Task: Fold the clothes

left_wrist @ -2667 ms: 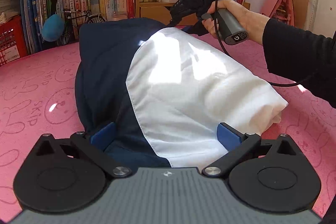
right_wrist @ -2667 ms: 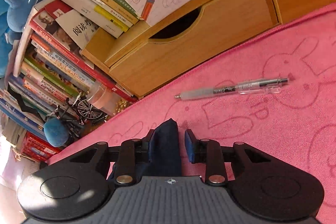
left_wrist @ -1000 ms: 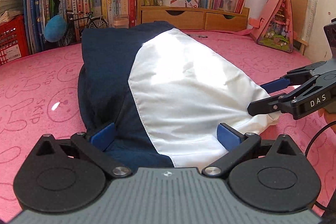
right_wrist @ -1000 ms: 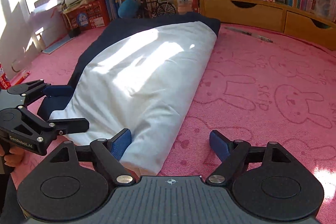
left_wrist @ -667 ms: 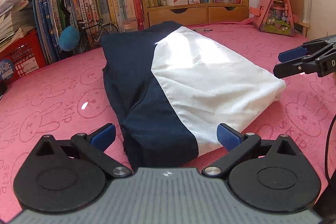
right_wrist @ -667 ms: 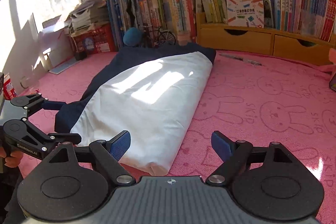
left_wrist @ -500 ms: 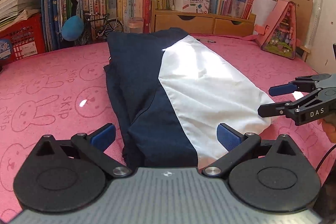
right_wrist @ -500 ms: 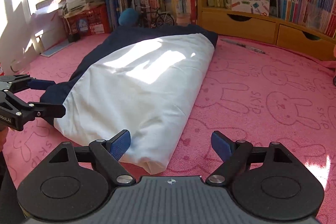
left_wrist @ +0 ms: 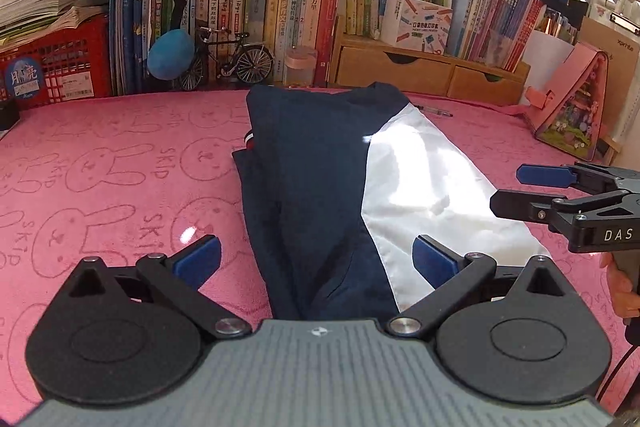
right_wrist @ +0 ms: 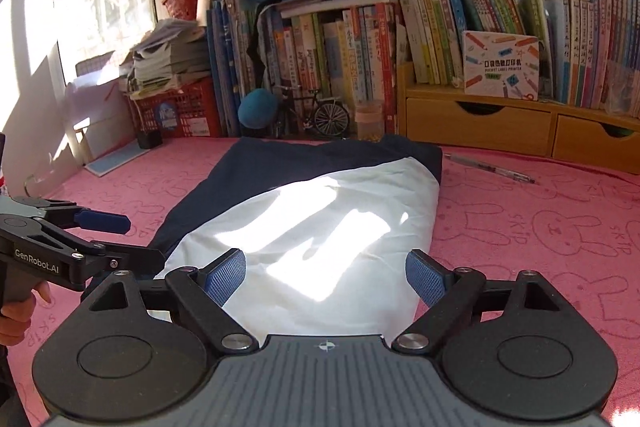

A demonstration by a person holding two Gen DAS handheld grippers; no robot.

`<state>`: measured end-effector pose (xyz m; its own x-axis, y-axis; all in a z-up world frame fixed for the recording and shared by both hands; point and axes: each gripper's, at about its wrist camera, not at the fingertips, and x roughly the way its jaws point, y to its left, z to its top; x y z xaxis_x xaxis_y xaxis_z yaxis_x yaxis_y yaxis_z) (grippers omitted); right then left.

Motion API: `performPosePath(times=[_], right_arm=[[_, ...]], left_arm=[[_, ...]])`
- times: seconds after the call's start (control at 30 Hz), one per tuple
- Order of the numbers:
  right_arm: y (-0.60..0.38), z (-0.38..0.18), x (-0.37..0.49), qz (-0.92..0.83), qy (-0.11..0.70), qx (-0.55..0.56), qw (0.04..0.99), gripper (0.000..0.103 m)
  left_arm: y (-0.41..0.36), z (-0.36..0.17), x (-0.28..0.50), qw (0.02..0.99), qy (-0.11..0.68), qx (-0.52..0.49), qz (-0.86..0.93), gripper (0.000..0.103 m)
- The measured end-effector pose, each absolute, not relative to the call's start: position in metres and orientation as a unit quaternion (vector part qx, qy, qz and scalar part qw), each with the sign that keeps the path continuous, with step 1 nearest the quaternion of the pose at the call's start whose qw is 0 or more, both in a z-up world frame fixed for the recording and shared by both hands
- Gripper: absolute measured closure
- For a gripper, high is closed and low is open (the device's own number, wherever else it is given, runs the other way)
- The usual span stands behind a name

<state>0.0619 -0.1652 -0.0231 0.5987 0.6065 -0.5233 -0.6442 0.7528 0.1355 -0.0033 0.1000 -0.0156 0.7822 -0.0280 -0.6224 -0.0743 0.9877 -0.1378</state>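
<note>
The folded garment (left_wrist: pixel 340 187) (navy and white) lies mid-frame on the pink mat (left_wrist: pixel 100 187). Left gripper (left_wrist: pixel 316 257) and right gripper (right_wrist: pixel 326 273): fingers apart, holding nothing.

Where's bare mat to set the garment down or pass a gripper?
Bare pink mat lies left of the folded navy-and-white garment, up to the red crate. More lies right of it, below the pen. The back edge is crowded: model bicycle, jar, wooden drawers.
</note>
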Motion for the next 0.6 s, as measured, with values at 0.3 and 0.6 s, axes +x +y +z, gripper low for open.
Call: performPosePath(times=[0.3,0.6], right_arm=[[-0.132,-0.041,0.06,0.325,0.303,-0.085,0.892,0.011],[-0.074,-0.031,0.111,0.341,0.317,-0.083,0.881,0.005]], left_arm=[[0.115,-0.043,0.008,0.931,0.348,-0.111,0.014,0.0],[0.105,-0.045,-0.014,0.936,0.344,-0.075,0.013,0.0]])
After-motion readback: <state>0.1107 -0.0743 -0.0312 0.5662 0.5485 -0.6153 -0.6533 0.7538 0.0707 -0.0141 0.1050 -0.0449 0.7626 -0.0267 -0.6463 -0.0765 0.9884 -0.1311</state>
